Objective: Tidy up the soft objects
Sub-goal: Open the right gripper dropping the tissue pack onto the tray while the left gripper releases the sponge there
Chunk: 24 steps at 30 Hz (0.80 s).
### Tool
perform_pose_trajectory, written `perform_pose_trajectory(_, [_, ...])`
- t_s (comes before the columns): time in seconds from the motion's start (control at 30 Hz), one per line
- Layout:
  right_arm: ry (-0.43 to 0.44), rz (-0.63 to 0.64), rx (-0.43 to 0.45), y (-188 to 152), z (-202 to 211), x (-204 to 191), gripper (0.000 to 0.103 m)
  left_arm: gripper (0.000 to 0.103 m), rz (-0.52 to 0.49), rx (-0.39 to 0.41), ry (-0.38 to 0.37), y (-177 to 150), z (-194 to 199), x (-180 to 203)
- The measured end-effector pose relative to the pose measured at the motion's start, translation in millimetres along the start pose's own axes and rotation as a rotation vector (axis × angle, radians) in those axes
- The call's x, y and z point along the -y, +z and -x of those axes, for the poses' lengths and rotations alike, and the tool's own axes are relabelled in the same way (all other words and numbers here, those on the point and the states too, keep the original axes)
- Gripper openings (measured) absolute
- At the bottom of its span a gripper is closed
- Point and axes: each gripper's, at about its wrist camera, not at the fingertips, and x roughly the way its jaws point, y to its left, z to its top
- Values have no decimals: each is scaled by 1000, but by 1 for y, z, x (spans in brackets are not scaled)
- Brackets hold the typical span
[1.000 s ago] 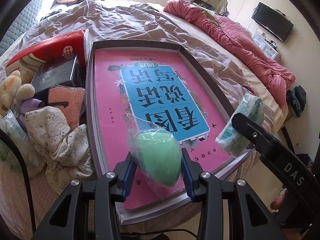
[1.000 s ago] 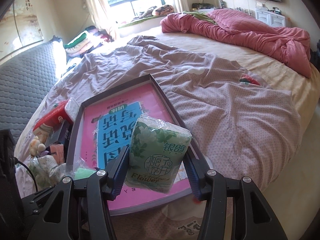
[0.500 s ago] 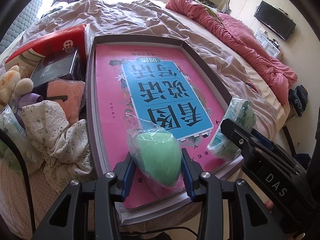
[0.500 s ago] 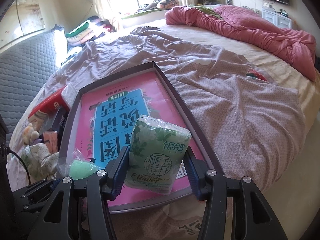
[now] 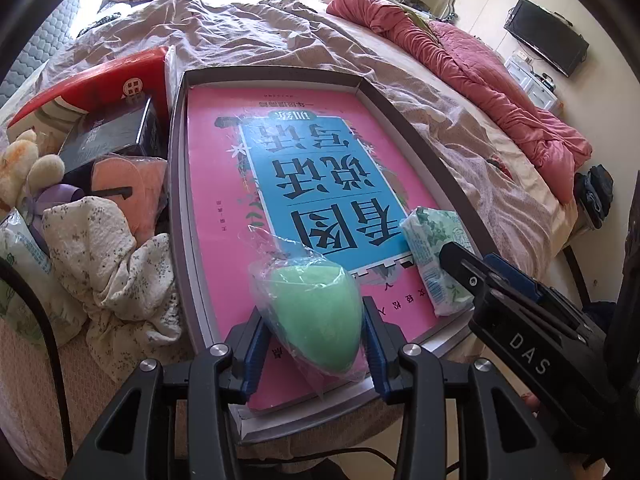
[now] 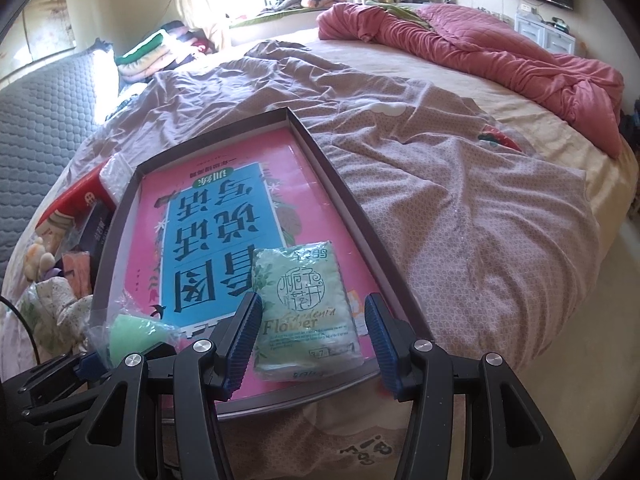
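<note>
**A:** What is the left gripper carrying?

**B:** A green sponge, egg-shaped and loose in a clear wrapper. The fingers are clamped on its flanks, and it hangs over the near end of the tray, above the pink book lying inside.

**A:** How would you expect it to handle?

**B:** Very light and squashy, I'd judge. The film is the slippery part and can slide over the foam, so a grip across the widest part of the body, as here, looks safer than pinching the wrapper's loose tail.

**A:** And the tissue pack?

**B:** It lies flat on the book in the tray's near right corner, between the fingers of the right gripper. They stand apart on either side. A sliver of pink shows beside the right one, so the pack doesn't look gripped, though the left pad is very close to its edge. It's soft, light and glossy-wrapped, so I'd take it across its narrow sides.

**A:** What pose are the hands in?

**B:** Both grippers tilt steeply down toward the tray from the near edge of the bed, side by side. The left one is near the floral cloth heaped left of the tray.
</note>
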Motion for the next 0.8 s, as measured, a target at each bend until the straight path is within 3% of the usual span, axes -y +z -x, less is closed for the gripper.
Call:
perform_pose_trajectory(0.23, [4,-25,-14,0,1,6,55,49,-7,-4,7,-1,5,0])
perform_pose_trajectory(0.3, [7,-33,-11,1,3,8,55,55,-12,0,16,-2,7,1])
perform_pose_trajectory(0.63, [18,-65,-28,-2,12,12,55,56,-29,5,11,-5,19,-2])
perform_pose_trajectory(0.8, [7,-62,-24,-3,14,13,56,62,-33,13,19,-7,24,-3])
